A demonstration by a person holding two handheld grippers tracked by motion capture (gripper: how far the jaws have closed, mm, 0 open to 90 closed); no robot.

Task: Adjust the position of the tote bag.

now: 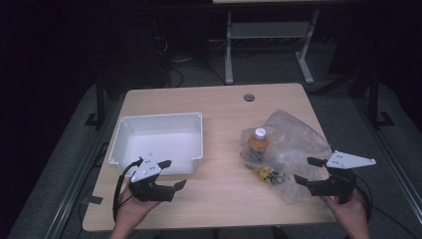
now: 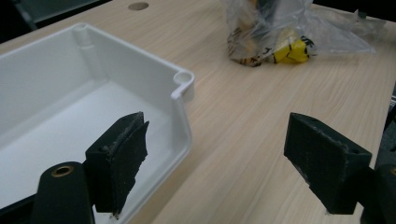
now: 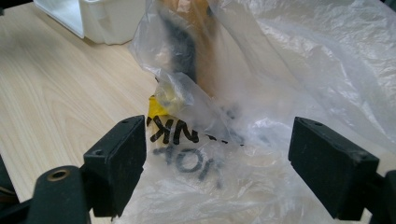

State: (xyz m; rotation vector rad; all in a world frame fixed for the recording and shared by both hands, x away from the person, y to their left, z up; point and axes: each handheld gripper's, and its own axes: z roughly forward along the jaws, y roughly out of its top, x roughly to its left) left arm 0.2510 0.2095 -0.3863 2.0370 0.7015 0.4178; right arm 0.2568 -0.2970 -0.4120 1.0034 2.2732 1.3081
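Plastic bag (image 1: 293, 144) holding an upright orange bottle (image 1: 258, 144), lying crumpled right of centre on a wooden table (image 1: 219, 199).

Bottle's long axis is vertical, white cap up; the bag spreads from it toward 4 o'clock, with a yellow item (image 2: 290, 50) and dark print at its near edge. A white tray (image 1: 197, 149) sits at 9 o'clock from the bag, well apart. The left gripper (image 1: 171, 174) hovers at the tray's near corner, jaws wide apart and empty; the right gripper (image 1: 306, 171) hovers over the bag's near edge, jaws wide apart, gripping nothing. Beyond the table the room is dark: grey floor, desk legs, cables. Bag contents are blurred through the film; the print is unreadable.
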